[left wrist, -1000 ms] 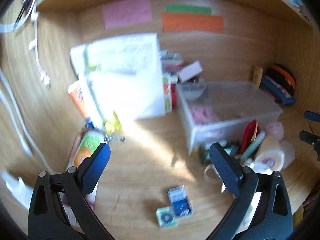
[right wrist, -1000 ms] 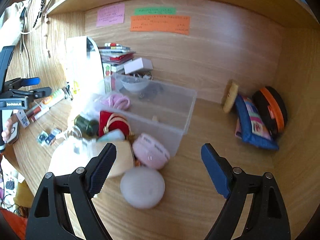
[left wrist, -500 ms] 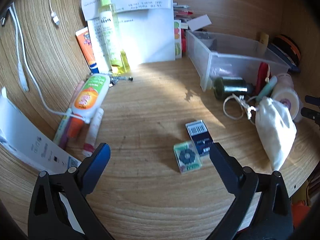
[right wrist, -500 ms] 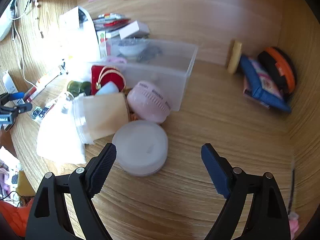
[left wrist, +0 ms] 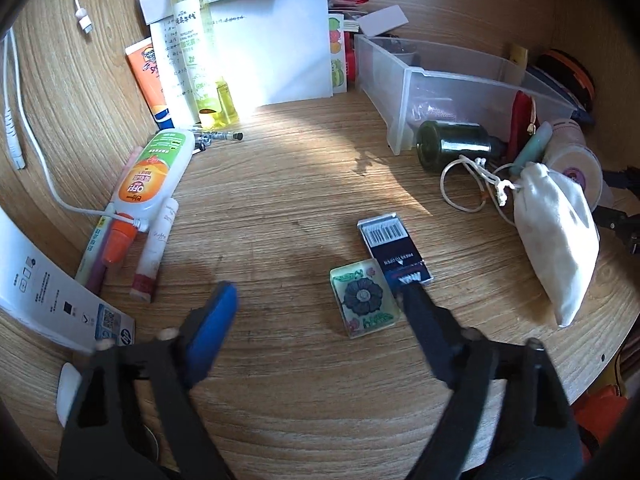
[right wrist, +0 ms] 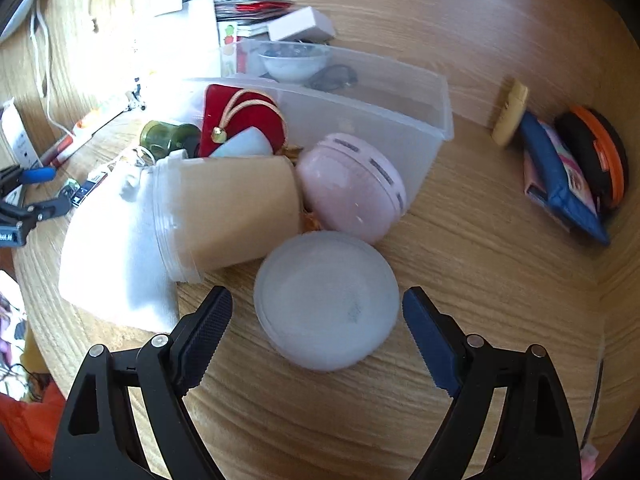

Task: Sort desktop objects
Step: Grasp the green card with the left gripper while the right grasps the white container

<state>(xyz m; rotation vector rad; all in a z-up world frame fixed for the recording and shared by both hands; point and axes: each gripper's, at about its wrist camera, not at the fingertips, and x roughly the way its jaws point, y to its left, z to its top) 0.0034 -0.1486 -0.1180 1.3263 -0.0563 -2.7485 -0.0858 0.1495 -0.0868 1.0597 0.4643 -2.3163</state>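
On the wooden worktop, nearest the left hand-held gripper: jaws spread wide, empty, blurred. Between the fingertips, a small clear rectangular tile with a dark flower print, lying flat. Touching its right edge, a dark blue flat box with a white barcode label, the right fingertip just at its near end. Left of these, a white lip-balm stick and a white squeeze bottle with orange cap and green-orange label, both lying down. Right, a white cloth drawstring pouch on its side, cord looped toward a dark green glass jar tipped over. Behind, a clear plastic storage bin; farther left, a tall yellow-green spray bottle upright against white printed papers.

Under the right hand-held gripper: jaws wide apart, holding nothing, straddling a round frosted white plastic lid flat on the worktop, neither finger touching it. Just beyond, touching the lid, a tan tub with clear rim on its side and a pink round plastic case. Left, the white pouch beneath the tub. Behind, a red velvet pouch with gold cord, the green jar, then the clear bin with a small white bowl inside. Far right, against the wall, a blue-edged pouch and a black-and-orange round case.
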